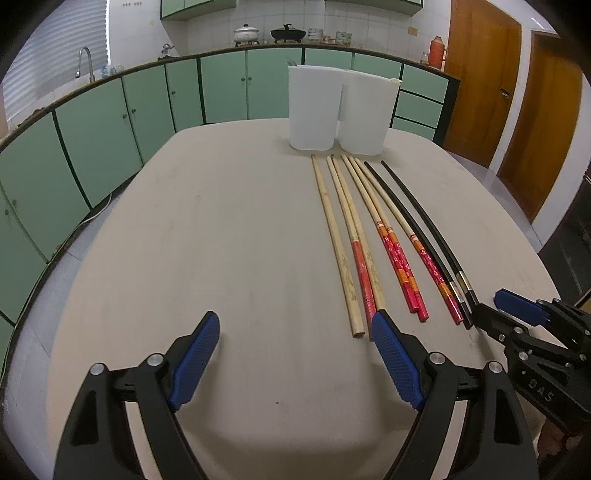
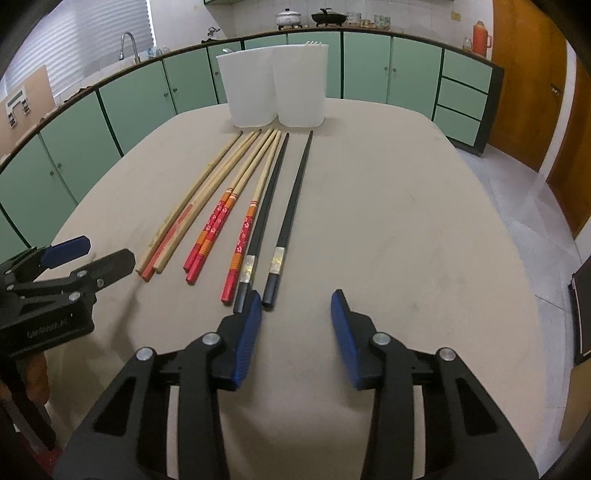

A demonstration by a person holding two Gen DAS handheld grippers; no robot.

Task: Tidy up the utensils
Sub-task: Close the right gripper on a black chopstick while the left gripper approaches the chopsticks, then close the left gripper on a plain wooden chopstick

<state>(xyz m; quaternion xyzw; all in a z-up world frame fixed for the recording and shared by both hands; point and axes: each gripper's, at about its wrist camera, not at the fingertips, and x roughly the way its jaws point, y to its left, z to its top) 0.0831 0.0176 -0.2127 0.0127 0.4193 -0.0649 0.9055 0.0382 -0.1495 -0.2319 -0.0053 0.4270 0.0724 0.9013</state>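
Several chopsticks lie side by side on a beige table (image 1: 221, 229): plain wooden ones (image 1: 334, 243), red-handled ones (image 1: 397, 258) and two black ones (image 1: 417, 218). They also show in the right wrist view: wooden (image 2: 207, 184), red-handled (image 2: 221, 218), black (image 2: 291, 206). A white two-part holder (image 1: 334, 110) (image 2: 277, 88) stands upright just beyond their tips. My left gripper (image 1: 295, 332) is open and empty, near the wooden handle ends. My right gripper (image 2: 295, 306) is open and empty, its left finger beside the black handle ends.
Green kitchen cabinets (image 1: 110, 122) with a sink tap (image 1: 85, 62) curve behind the table. Pots (image 1: 288, 33) sit on the counter. Wooden doors (image 1: 517, 122) stand at the right. The table edge (image 2: 517, 221) drops to a tiled floor.
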